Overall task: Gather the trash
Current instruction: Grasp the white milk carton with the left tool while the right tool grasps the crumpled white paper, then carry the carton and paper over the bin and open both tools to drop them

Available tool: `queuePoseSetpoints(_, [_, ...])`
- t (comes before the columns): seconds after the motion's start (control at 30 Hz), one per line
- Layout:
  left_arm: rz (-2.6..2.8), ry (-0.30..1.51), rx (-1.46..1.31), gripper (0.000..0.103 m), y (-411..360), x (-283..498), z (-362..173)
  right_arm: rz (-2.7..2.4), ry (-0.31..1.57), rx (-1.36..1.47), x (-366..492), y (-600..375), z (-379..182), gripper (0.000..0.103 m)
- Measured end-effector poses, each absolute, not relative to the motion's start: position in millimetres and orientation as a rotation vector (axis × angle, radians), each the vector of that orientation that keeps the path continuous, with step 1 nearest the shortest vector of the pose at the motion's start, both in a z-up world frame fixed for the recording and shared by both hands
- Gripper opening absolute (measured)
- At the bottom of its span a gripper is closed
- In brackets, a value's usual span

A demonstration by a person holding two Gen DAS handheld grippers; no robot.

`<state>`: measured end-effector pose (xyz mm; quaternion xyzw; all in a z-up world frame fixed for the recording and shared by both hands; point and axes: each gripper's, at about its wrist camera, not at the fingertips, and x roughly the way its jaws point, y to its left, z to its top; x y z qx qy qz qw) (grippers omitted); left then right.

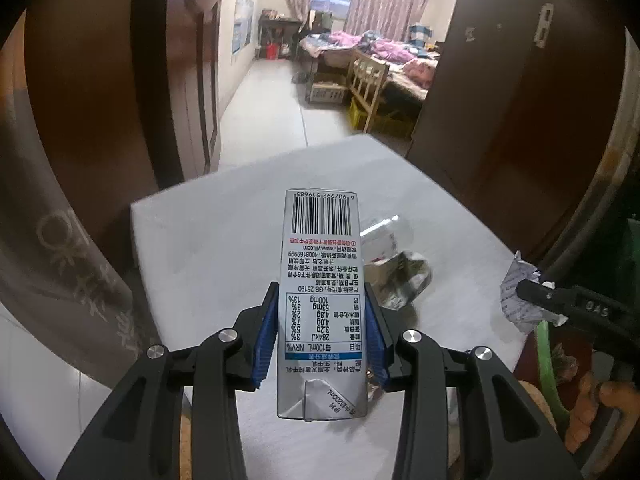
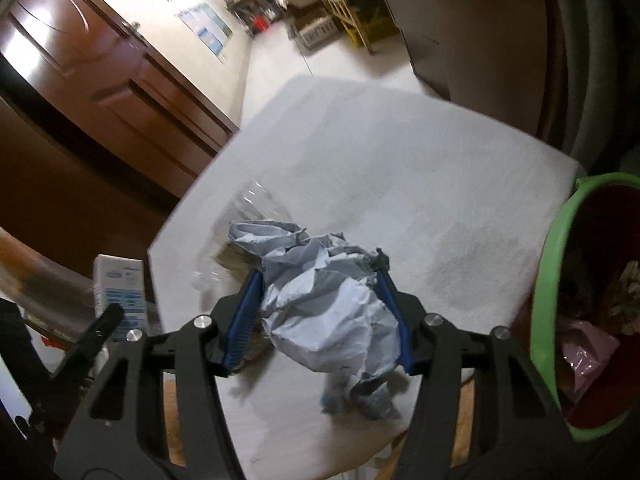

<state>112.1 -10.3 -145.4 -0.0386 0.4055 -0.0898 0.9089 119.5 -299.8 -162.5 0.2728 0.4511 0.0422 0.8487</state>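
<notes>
My left gripper [image 1: 322,300] is shut on a white milk carton [image 1: 322,280] and holds it above the white table [image 1: 208,248]; the carton also shows at the left of the right wrist view [image 2: 120,288]. My right gripper [image 2: 318,276] is shut on a crumpled grey-white plastic bag [image 2: 332,304] above the table [image 2: 400,168]; the bag also shows at the right edge of the left wrist view [image 1: 516,300]. A clear plastic bottle [image 1: 382,236] and crumpled packaging [image 1: 400,280] lie on the table past the carton; the bottle also shows in the right wrist view [image 2: 256,204].
A green-rimmed red bin [image 2: 548,280] with trash inside stands at the table's right edge. A dark wooden door [image 1: 520,100] stands at the right, brown cabinets [image 2: 100,80] at the left. A bedroom with a bed [image 1: 376,52] and a chair [image 1: 366,80] lies beyond.
</notes>
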Motion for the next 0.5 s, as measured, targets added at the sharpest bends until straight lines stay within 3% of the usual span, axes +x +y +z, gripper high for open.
queuePoseSetpoints(0.5, [-0.222, 0.718, -0.059, 0.036, -27, 79, -94, 0.168, 0.811, 0.596, 73, -308, -105, 0.056])
